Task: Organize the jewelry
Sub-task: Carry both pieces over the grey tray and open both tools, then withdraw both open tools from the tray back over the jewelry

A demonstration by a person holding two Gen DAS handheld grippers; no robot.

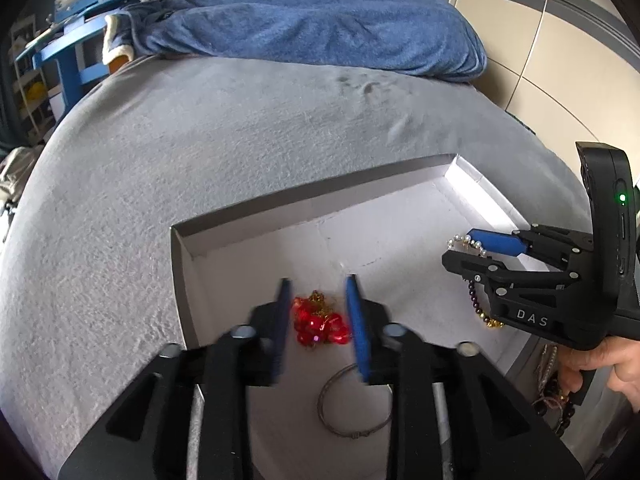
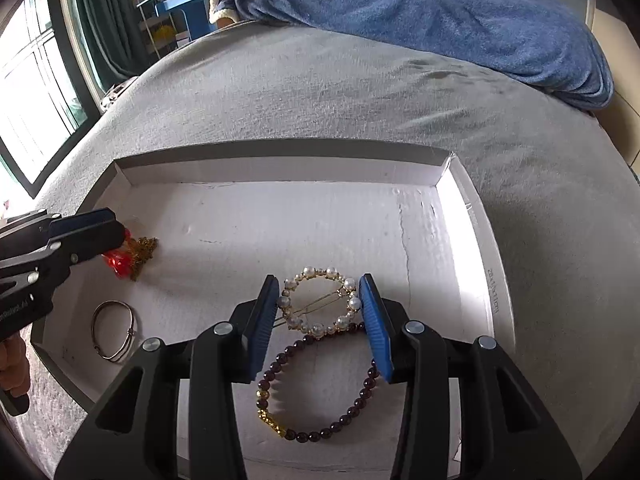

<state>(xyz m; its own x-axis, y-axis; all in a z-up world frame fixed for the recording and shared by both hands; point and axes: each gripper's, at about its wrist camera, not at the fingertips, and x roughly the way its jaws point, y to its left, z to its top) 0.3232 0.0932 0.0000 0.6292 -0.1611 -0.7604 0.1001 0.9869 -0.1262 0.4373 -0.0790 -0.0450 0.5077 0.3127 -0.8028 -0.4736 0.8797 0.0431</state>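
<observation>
Jewelry lies in a shallow white box (image 2: 460,184) on the bed (image 2: 320,100). Right hand-held gripper (image 2: 320,320) points steeply down over the pearl hair clip (image 2: 318,302), its pin running across between the pads; both pads seem to touch the pearl ring, a narrow hold. Left hand-held gripper (image 1: 318,316) stands half open around the red pendant (image 1: 318,322), not pressing it.

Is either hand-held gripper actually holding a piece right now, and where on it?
Left hand-held gripper: nothing held; the red piece lies between open pads. Right hand-held gripper: pads press the pearl ring clip at opposite sides of its rim.
</observation>
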